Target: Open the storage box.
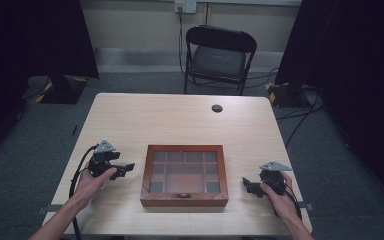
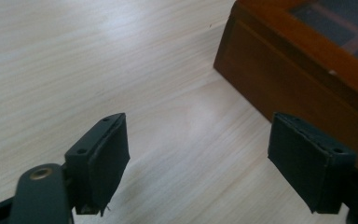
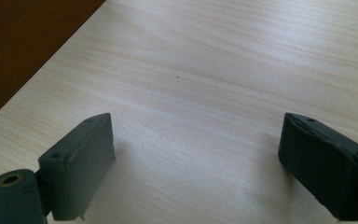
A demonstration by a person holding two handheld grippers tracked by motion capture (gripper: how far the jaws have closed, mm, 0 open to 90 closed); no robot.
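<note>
Wooden box (image 1: 184, 176) between both grippers' spread fingers (image 2: 103, 161), untouched.

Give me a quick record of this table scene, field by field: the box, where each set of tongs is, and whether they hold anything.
surface: pale wooden table
main item: brown wooden box with a glass grid lid, lid closed, near the table's front edge
left tongs: left of the box, open, nothing between the jaws, pointed toward the box
right tongs: right of the box, open, nothing between the jaws, pointed toward the box
contact: neither set of tongs touches the box
background: black folding chair beyond the table
</note>
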